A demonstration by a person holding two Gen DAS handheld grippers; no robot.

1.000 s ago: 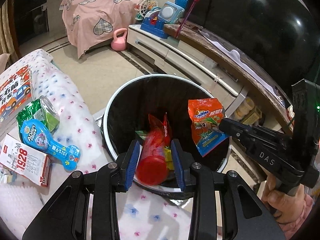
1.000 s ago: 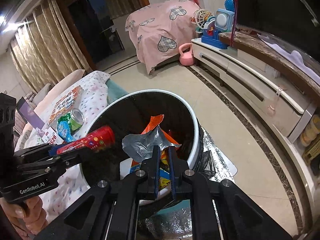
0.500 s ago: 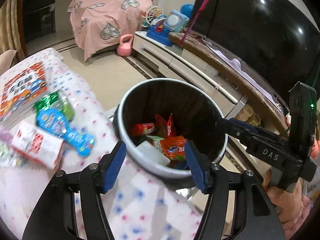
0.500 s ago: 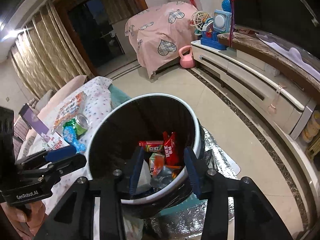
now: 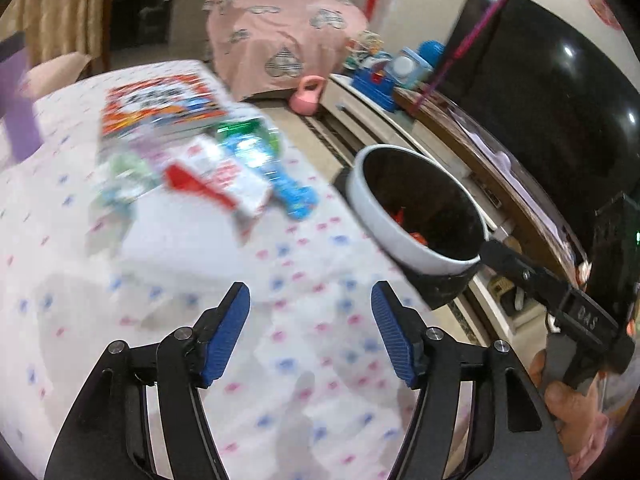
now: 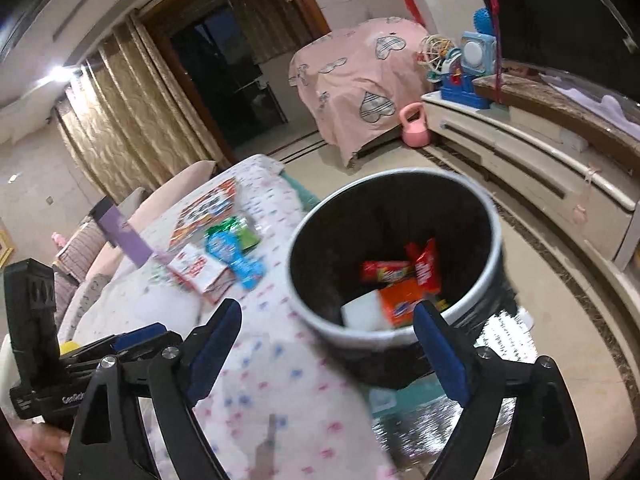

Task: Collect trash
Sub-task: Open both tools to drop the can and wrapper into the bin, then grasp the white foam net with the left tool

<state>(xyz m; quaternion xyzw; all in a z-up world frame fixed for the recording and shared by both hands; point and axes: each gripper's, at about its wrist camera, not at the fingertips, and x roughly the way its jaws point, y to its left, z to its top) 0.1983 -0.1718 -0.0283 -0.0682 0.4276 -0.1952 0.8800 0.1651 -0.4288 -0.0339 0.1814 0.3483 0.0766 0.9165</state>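
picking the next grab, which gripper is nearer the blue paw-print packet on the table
Left. The left gripper hangs open over the cloth short of the blue packet; the right gripper, also open, sits by the trash bin, farther off.

Both handheld tools are matt black plastic, each with two angular arms ending in ribbed blue rubber pads. The left gripper [image 5: 311, 328] shows silver round screw heads at its arm joints, and the right gripper [image 6: 327, 350] has the same. Just beside the white-rimmed round black bin [image 5: 384, 216], the right tool's side bears pale letters "DAS" and a small green light on its upright block. The left tool's body reads "GenR…" in white. A pink sleeve [image 5: 600, 432] shows at the hand [image 5: 572, 404].
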